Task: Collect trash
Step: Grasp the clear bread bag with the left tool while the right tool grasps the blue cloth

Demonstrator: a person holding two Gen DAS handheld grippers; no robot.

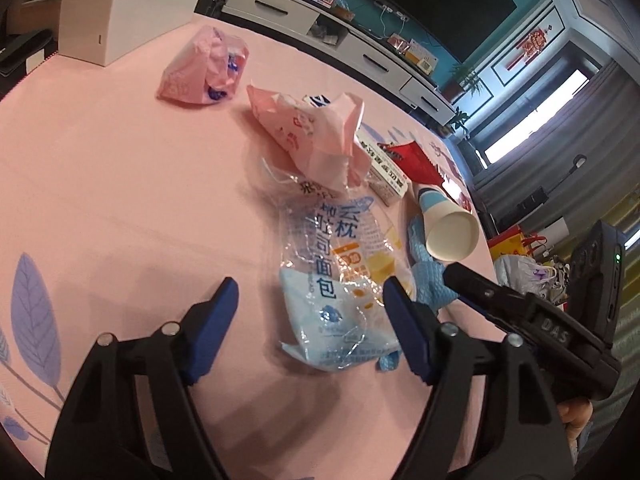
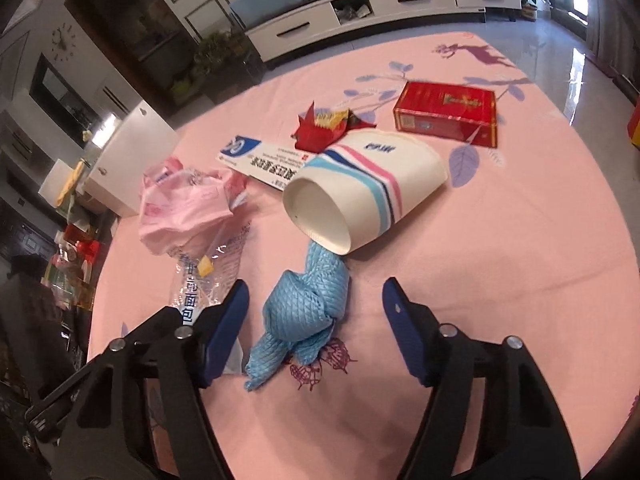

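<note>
Trash lies on a pink tablecloth [image 1: 120,184]. My left gripper [image 1: 310,300] is open, its fingers astride the near end of a clear bread wrapper [image 1: 340,280]. My right gripper [image 2: 316,300] is open around a crumpled blue cloth [image 2: 308,304]. Its dark body shows in the left wrist view [image 1: 520,312]. A striped paper cup [image 2: 360,196] lies on its side just beyond the cloth. Two crumpled pink bags [image 1: 316,132] [image 1: 204,68], a white toothpaste box [image 2: 264,160], a red wrapper [image 2: 328,124] and a red box [image 2: 448,112] lie farther off.
A white box [image 1: 108,4] stands at the table's far left corner. A white TV cabinet [image 2: 380,4] stands across the room. Shopping bags [image 1: 516,252] sit on the floor off the table's right edge.
</note>
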